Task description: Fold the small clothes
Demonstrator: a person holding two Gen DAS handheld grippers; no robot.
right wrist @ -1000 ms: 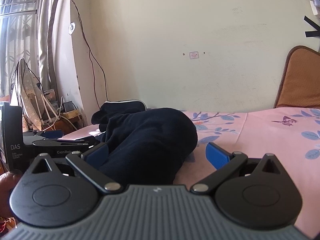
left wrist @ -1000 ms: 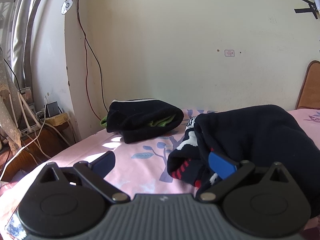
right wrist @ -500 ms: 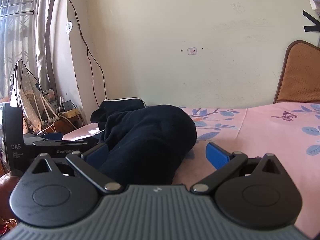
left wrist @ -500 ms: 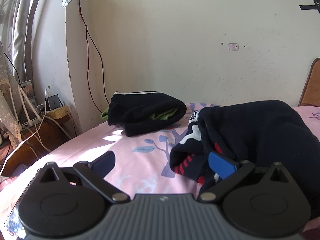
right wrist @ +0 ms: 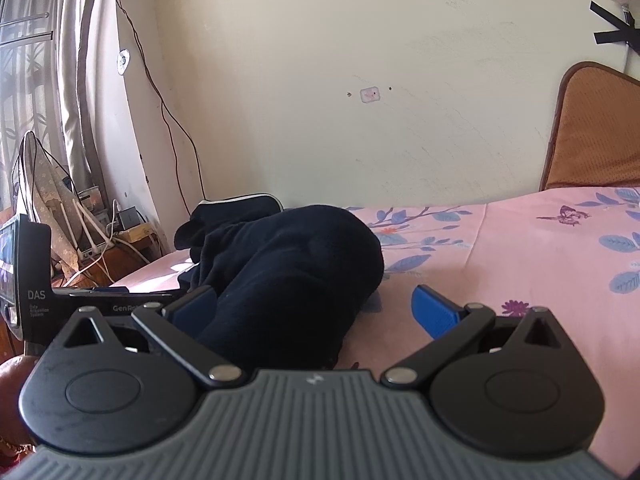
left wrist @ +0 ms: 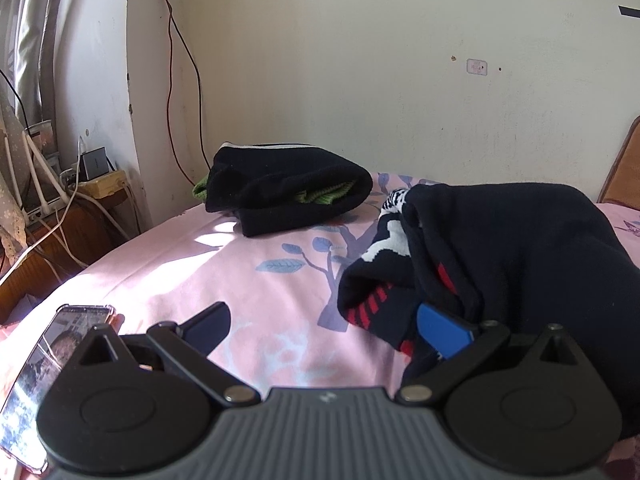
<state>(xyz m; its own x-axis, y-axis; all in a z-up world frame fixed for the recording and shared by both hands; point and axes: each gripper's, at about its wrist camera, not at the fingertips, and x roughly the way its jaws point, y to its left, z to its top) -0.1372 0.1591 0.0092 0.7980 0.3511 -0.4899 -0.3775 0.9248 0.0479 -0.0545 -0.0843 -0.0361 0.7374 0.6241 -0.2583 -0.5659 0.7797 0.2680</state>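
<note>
A dark navy garment (left wrist: 512, 248) with red and white print lies bunched on the pink floral bed sheet (left wrist: 240, 272); it also shows in the right wrist view (right wrist: 296, 272). My left gripper (left wrist: 324, 324) is open and low over the sheet, its right finger touching the garment's left edge. My right gripper (right wrist: 316, 308) is open, and the garment's near end lies between its fingers. A folded black garment (left wrist: 284, 196) with green inside lies at the back by the wall.
A phone (left wrist: 44, 364) lies on the bed's left edge by my left gripper. A wooden side table (left wrist: 60, 216) with cables stands at the left. A brown headboard cushion (right wrist: 596, 132) is at the right. The left gripper's body (right wrist: 60, 288) shows in the right wrist view.
My left gripper has tilted down and moved slightly, bringing a phone into view at lower left. The right gripper has barely moved. The garments lie as before.
</note>
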